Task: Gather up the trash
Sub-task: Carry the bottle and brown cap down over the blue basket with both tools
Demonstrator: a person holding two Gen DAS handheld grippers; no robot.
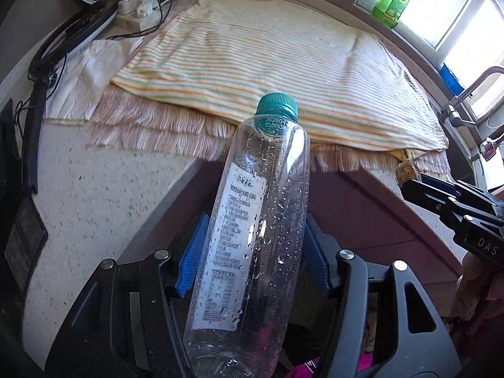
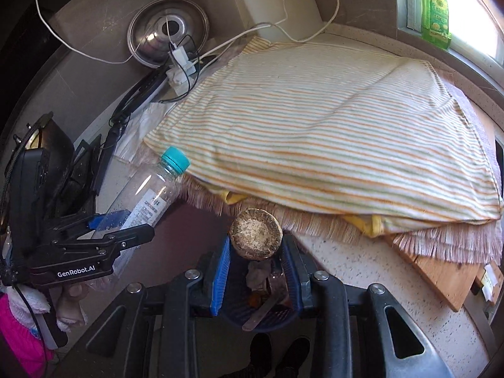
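The left gripper (image 1: 252,252) is clenched on a clear plastic bottle (image 1: 249,236), its blue pads (image 1: 192,252) pressed against both sides of the lower body. The bottle carries a teal cap (image 1: 277,104) and a white printed label, has droplets on its inner wall, and points cap-first toward the far side, held off the near edge of the speckled countertop (image 1: 94,189). In the right wrist view the same bottle (image 2: 148,198) appears at the left, tilted with its cap up and to the right. The right gripper (image 2: 255,252) is clenched on a round, crusty brown disc-shaped object (image 2: 255,233), held between its blue-lined fingers (image 2: 220,271) just off the near counter edge; what the object is cannot be told. Directly below it sits a dark blue basket (image 2: 261,315) containing scraps. On the counter, a striped cloth (image 2: 315,135) lies over a pink fringed mat (image 2: 315,223). A green bottle (image 2: 436,12) stands on the far window ledge, and a metal lid (image 2: 168,31) leans at the far left near white cables.
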